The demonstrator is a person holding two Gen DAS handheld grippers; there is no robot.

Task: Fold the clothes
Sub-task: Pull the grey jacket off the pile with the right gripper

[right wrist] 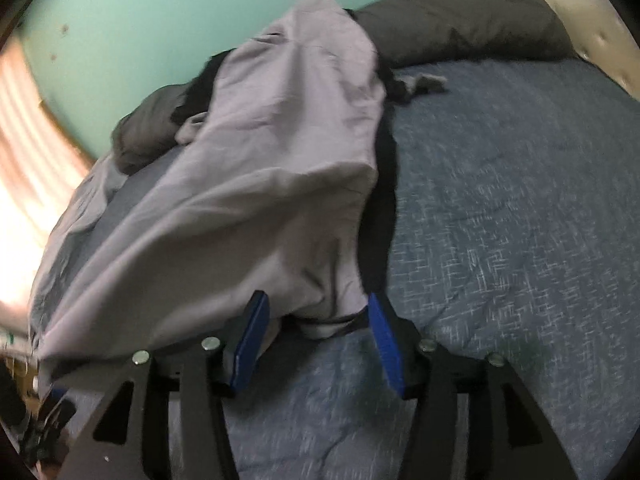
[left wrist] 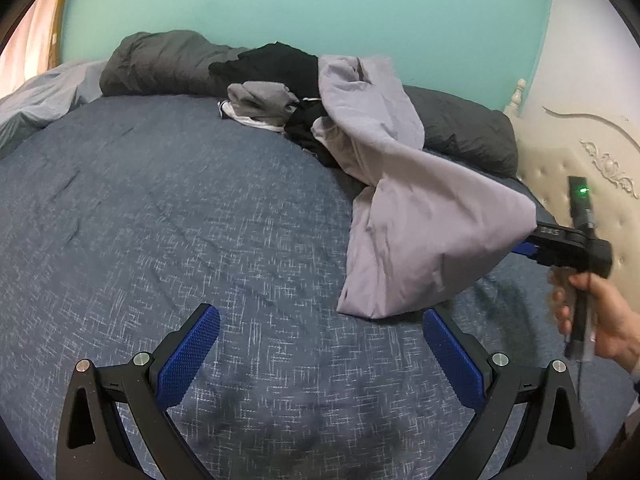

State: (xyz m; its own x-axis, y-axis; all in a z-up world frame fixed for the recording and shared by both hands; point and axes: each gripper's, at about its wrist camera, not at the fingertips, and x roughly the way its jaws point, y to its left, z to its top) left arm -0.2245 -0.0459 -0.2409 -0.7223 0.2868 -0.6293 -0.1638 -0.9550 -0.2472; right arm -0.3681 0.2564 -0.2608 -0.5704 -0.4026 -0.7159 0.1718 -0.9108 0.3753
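Observation:
A light grey garment (left wrist: 420,220) trails from the heap of clothes at the back of the bed down to my right gripper (left wrist: 530,246), whose fingertips it covers. In the right wrist view the same garment (right wrist: 260,180) drapes over the left finger, and a bunched edge lies between the jaws of the right gripper (right wrist: 317,299). The jaws stand apart and the pads do not press the cloth. My left gripper (left wrist: 320,316) is open low over the blue bedspread (left wrist: 160,200), with nothing between its fingers. The garment's lower corner lies just beyond its right fingertip.
The heap holds a black garment (left wrist: 272,64) and a grey one (left wrist: 260,100). Dark grey pillows (left wrist: 160,60) line the turquoise wall. A cream headboard (left wrist: 580,160) stands at the right. A person's hand (left wrist: 600,320) holds the right gripper's handle.

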